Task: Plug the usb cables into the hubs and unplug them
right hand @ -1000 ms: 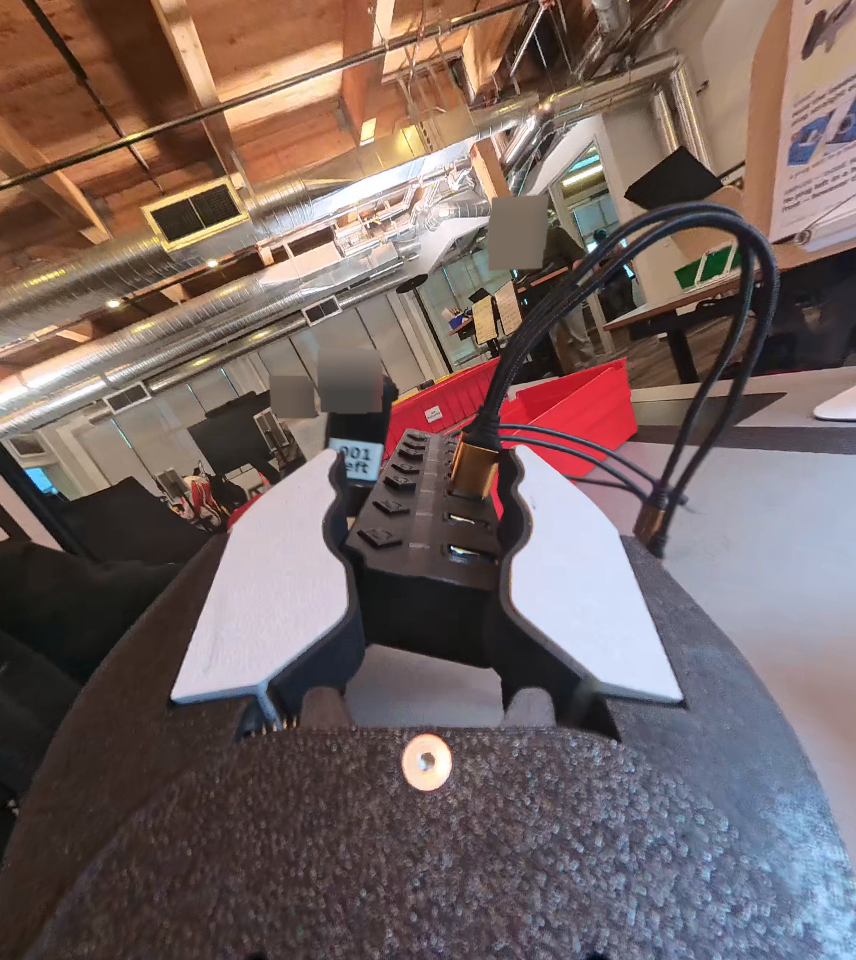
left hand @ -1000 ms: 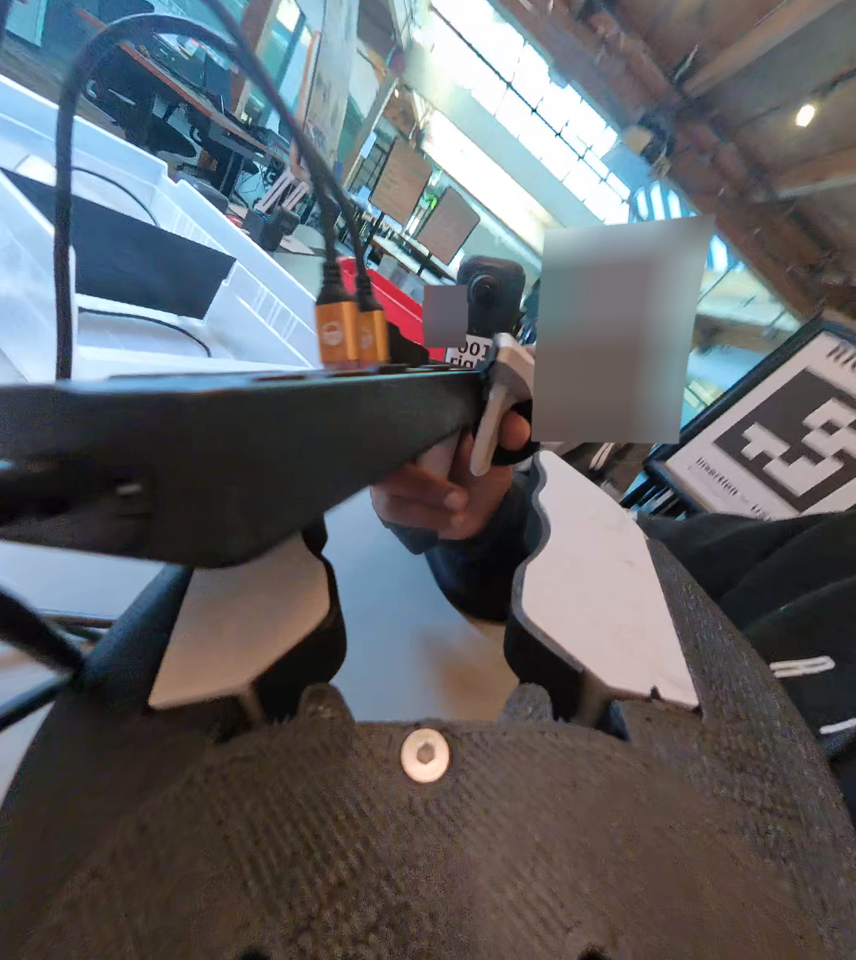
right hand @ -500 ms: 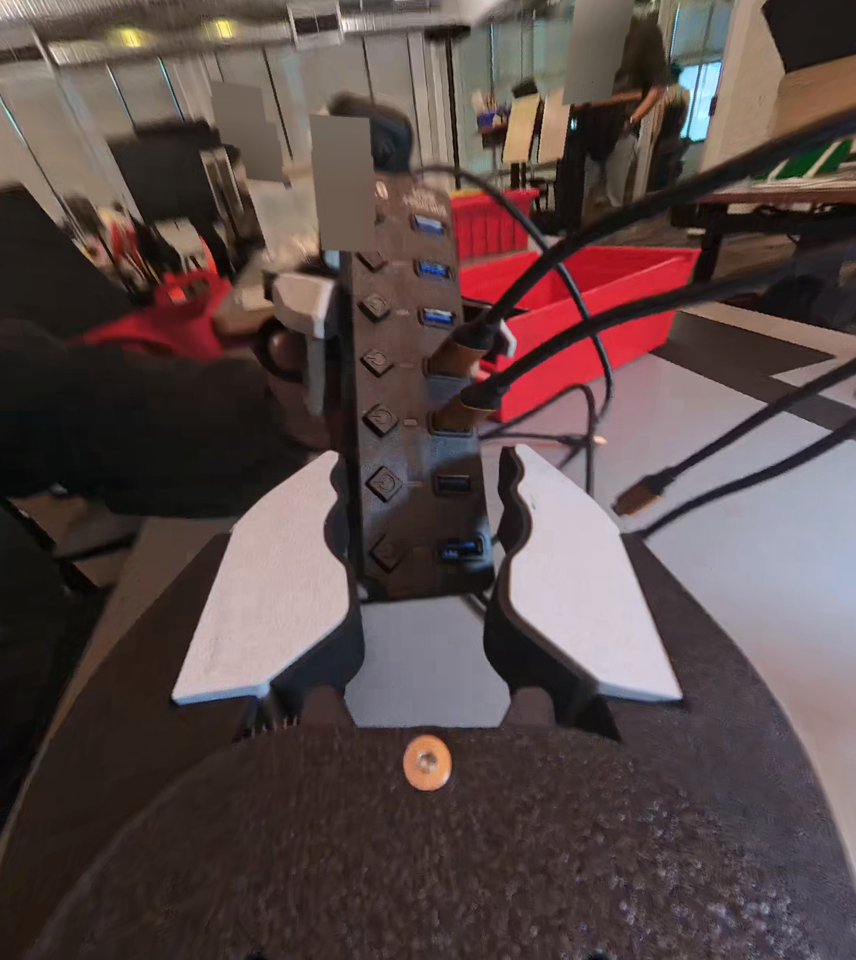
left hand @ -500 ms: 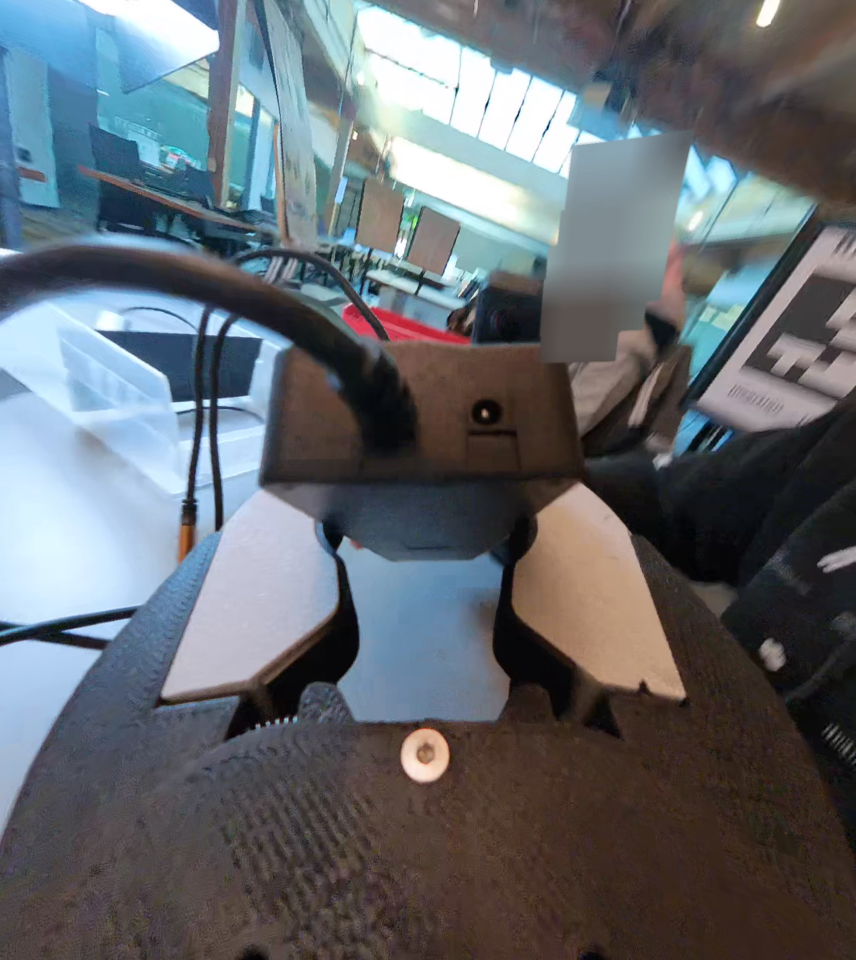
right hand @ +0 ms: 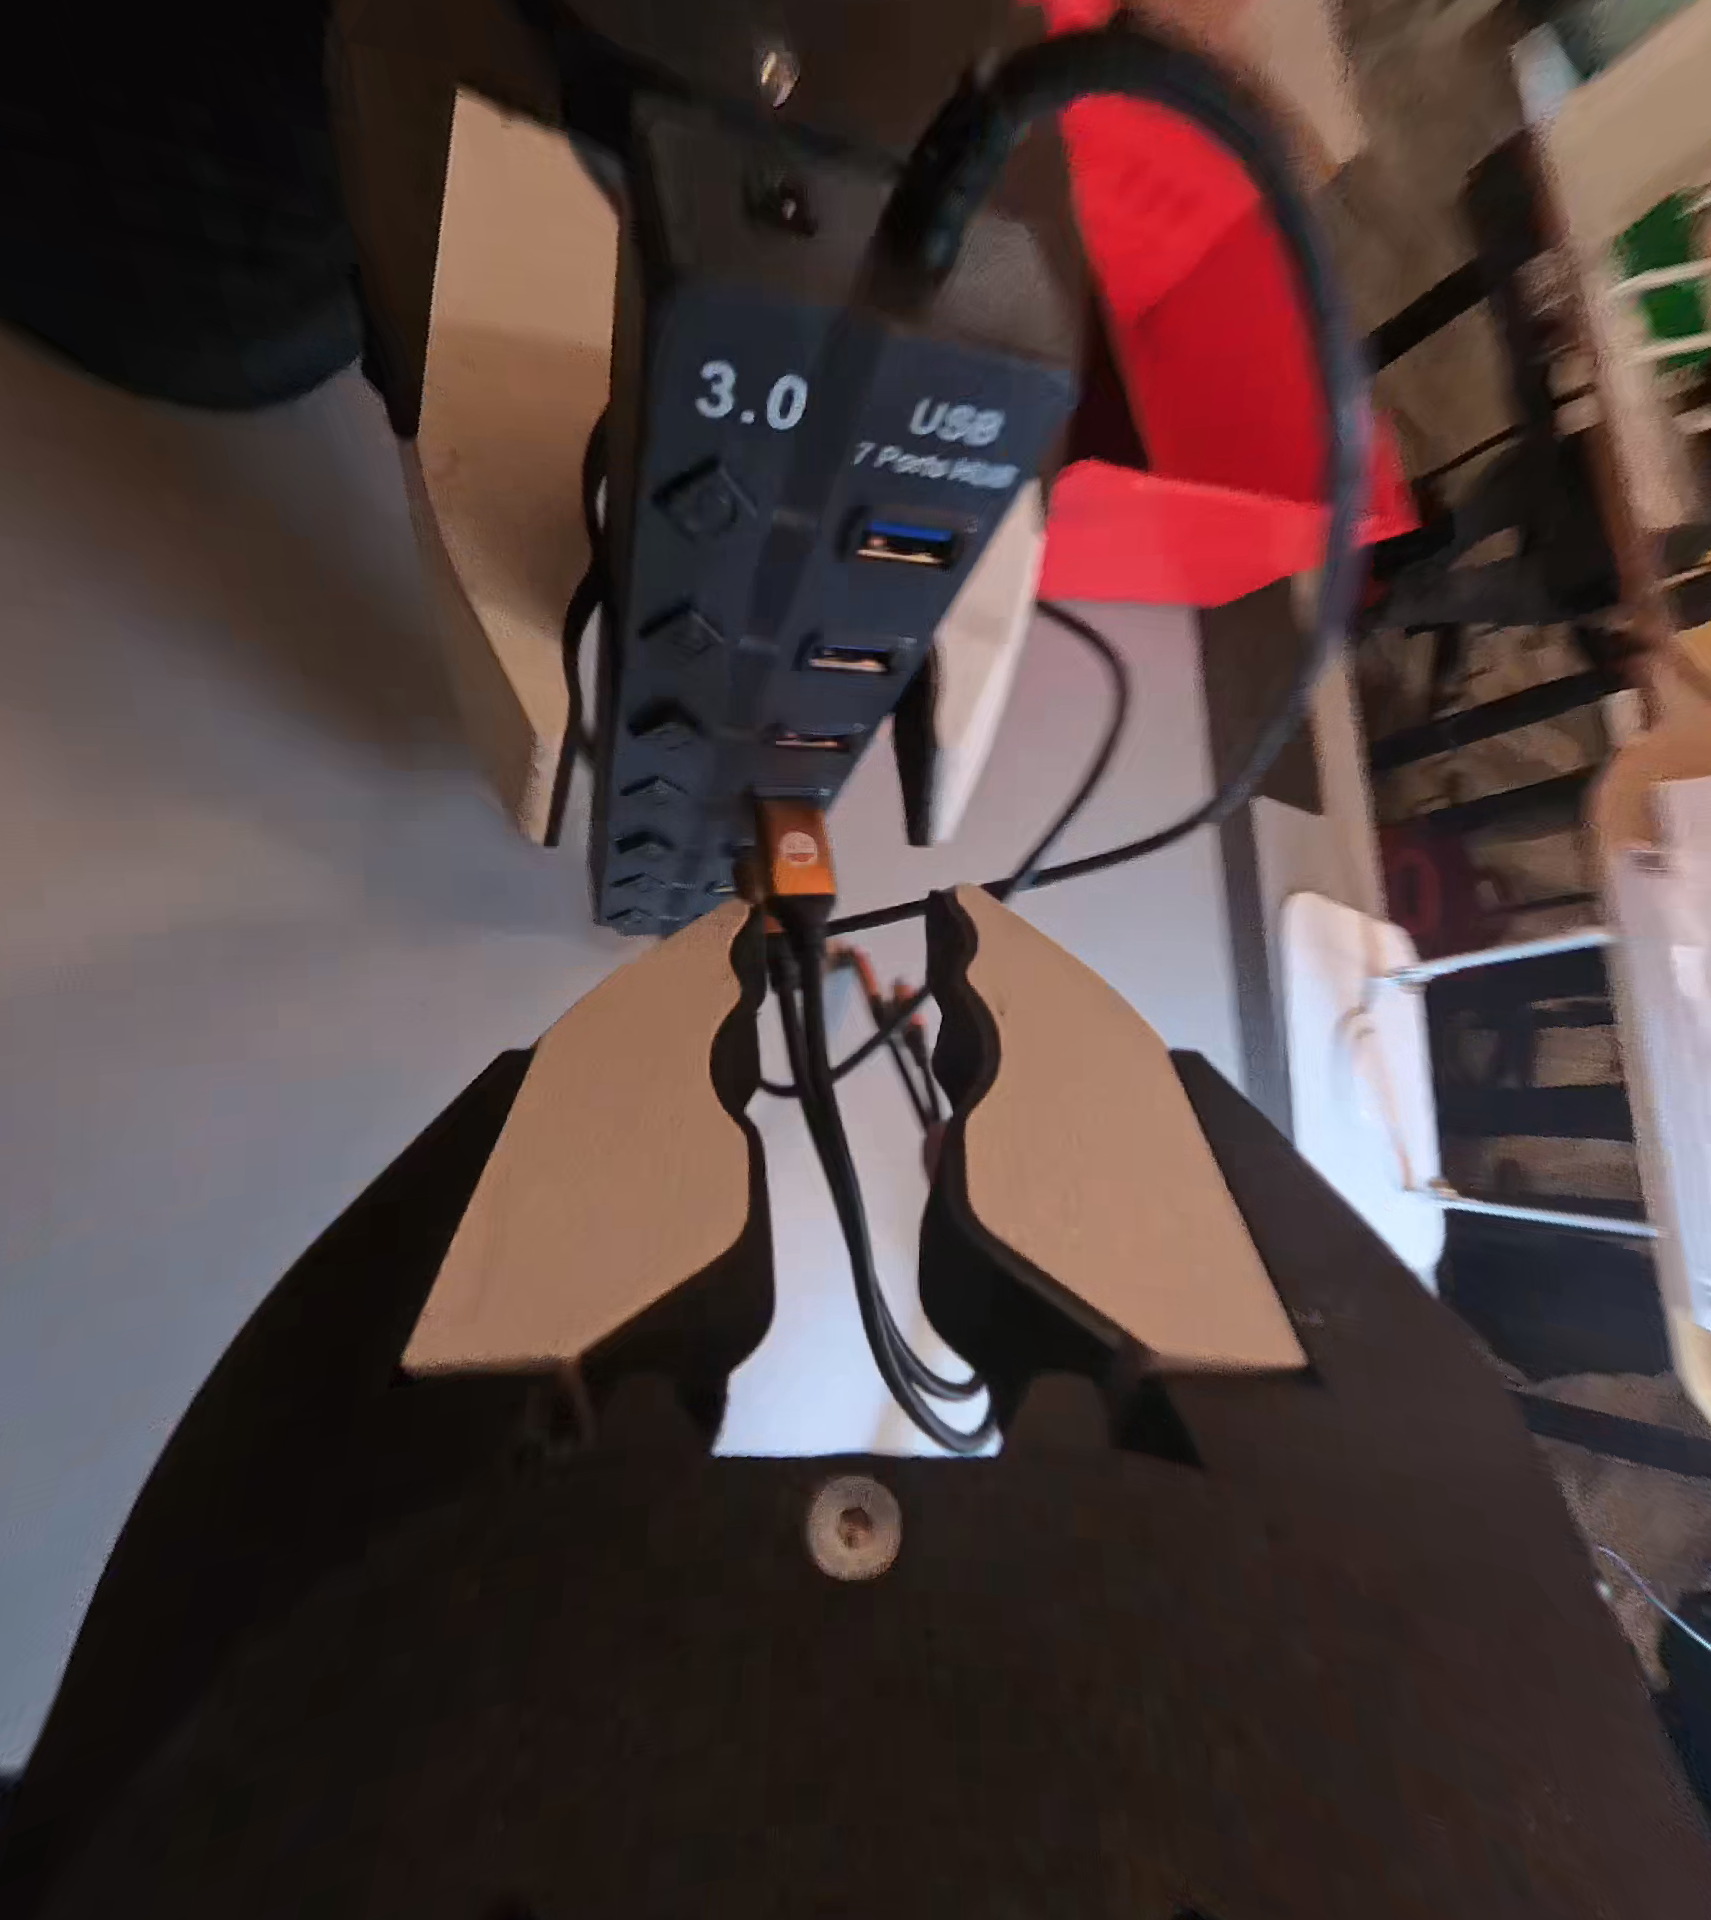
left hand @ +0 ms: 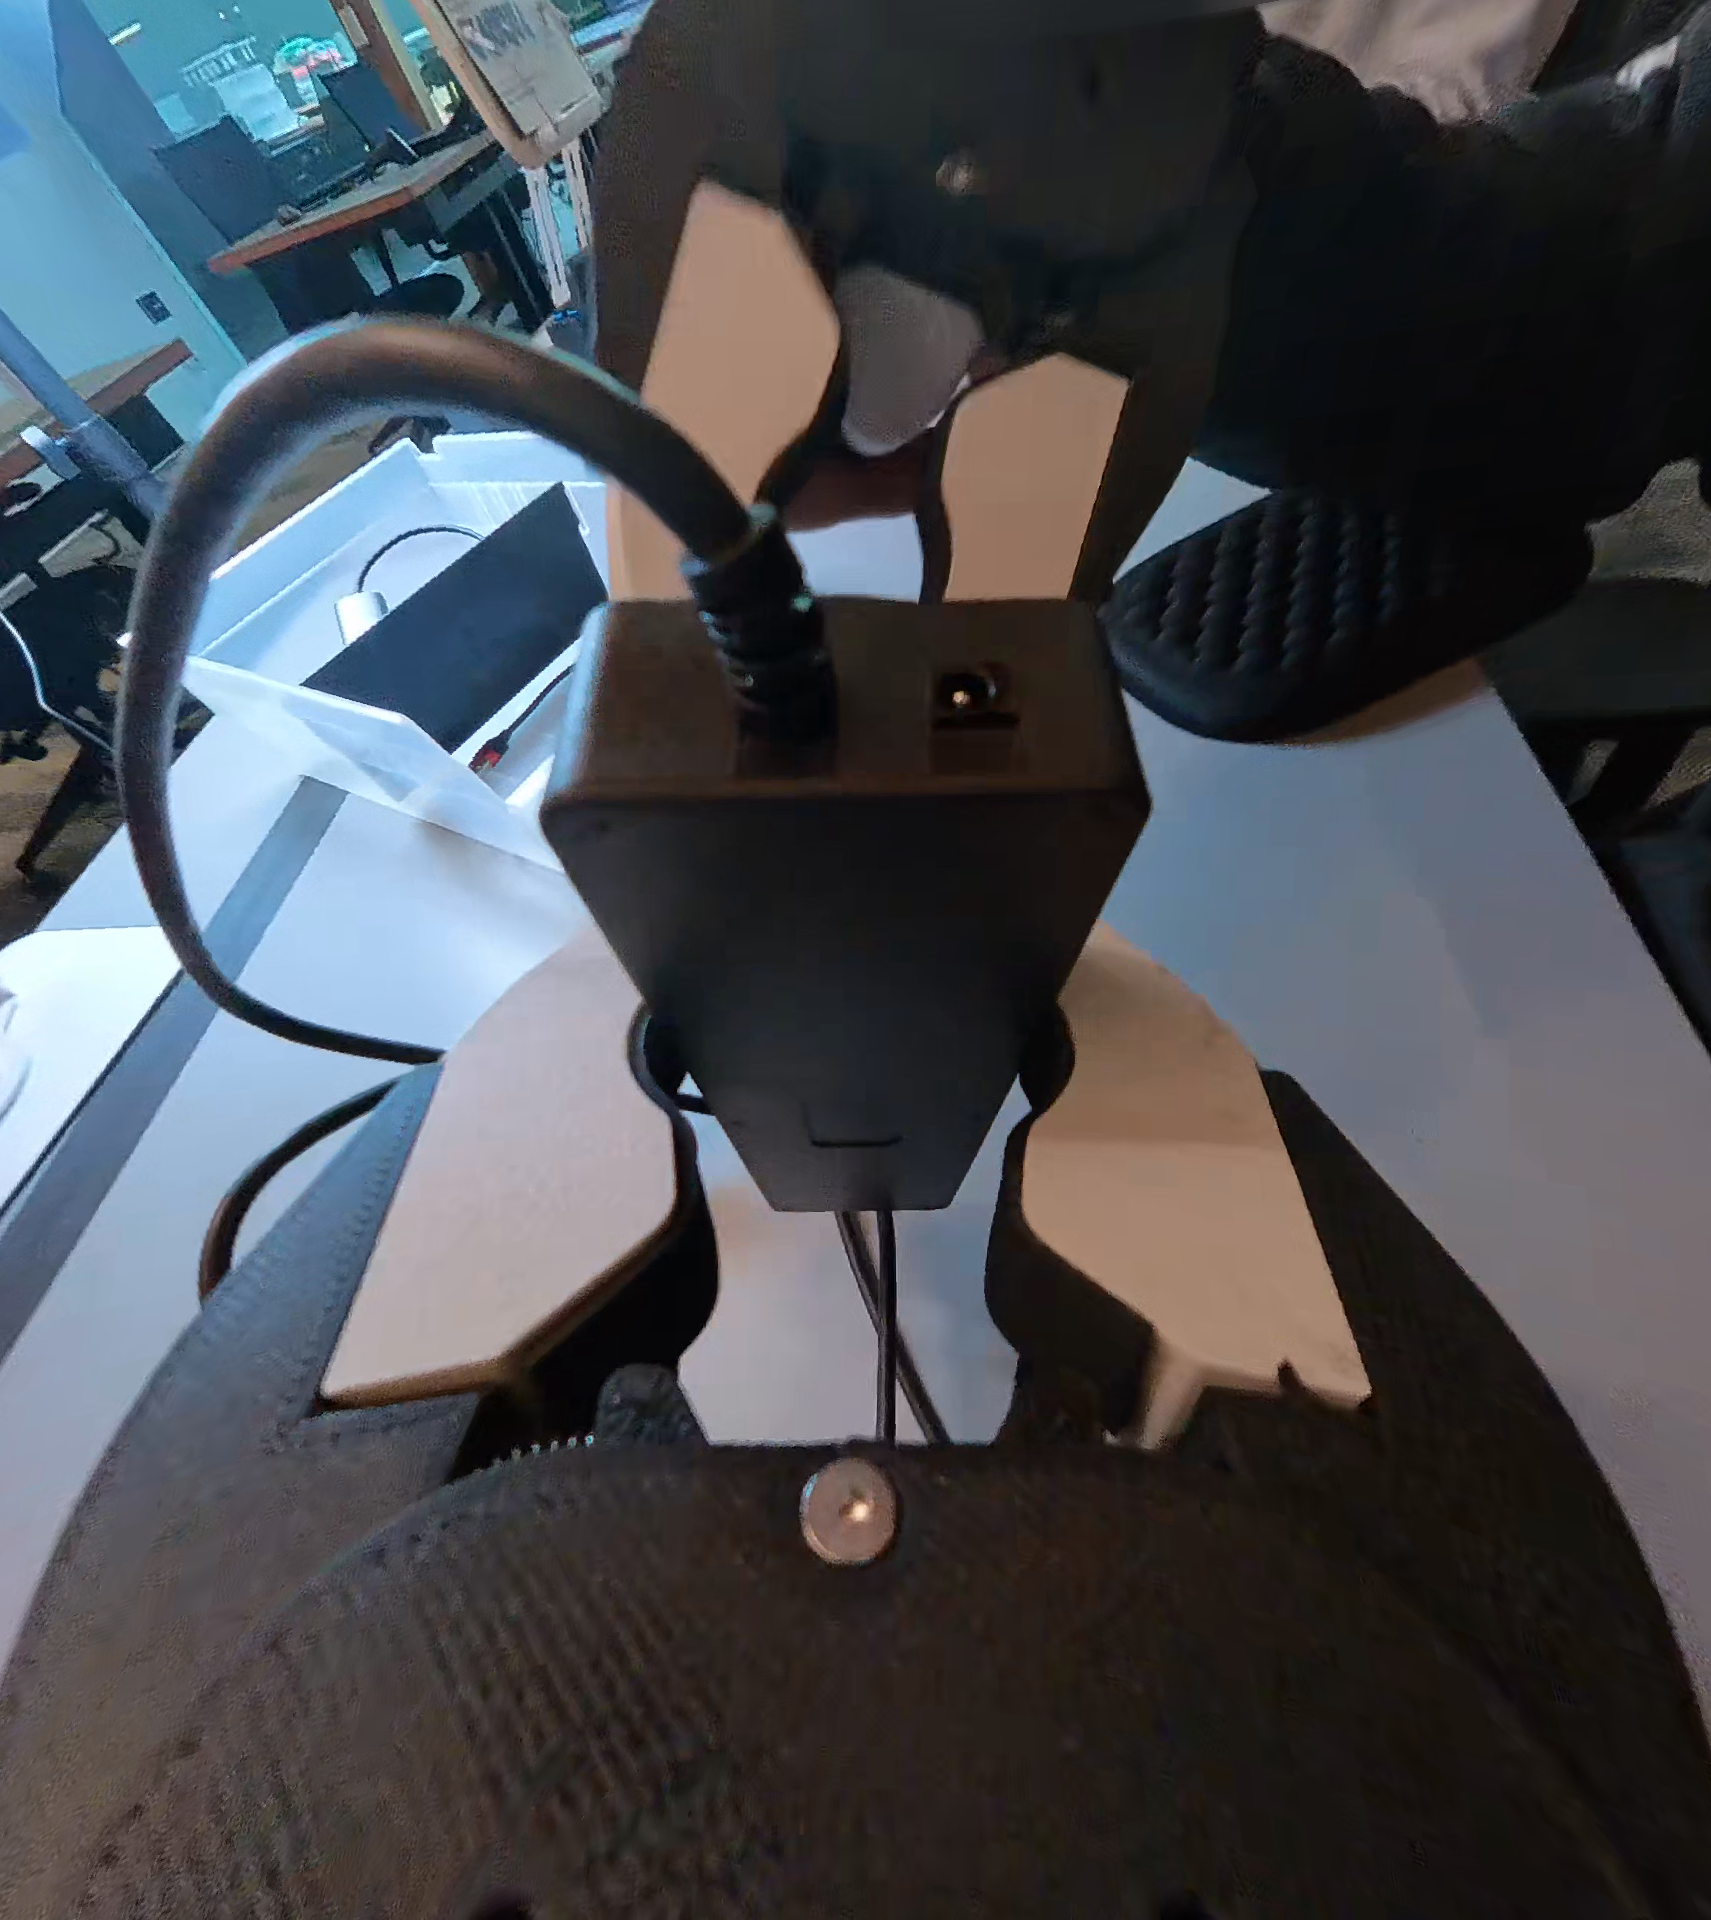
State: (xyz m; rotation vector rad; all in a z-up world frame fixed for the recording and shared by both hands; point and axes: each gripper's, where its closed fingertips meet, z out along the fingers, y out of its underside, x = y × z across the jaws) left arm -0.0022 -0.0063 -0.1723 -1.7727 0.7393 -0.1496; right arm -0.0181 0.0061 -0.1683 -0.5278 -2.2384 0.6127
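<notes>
We see the grey worktop point(left hand: 1350, 987) below everything, much of it hidden by the two tools. The black USB hub point(left hand: 846, 883) hangs above it, clamped at its narrow end between the left gripper point(left hand: 846, 1049) jaws; its thick lead point(left hand: 238, 644) loops off to the left. In the right wrist view the hub's far end is cut off and blurred, and only part of its port row is clear. The right gripper point(right hand: 846, 925) has its jaws apart with a narrow gap, just below the hub, straddling thin black cables point(right hand: 851, 1195); we cannot tell whether they touch. An orange USB plug point(right hand: 797, 854) sits in a lower port.
</notes>
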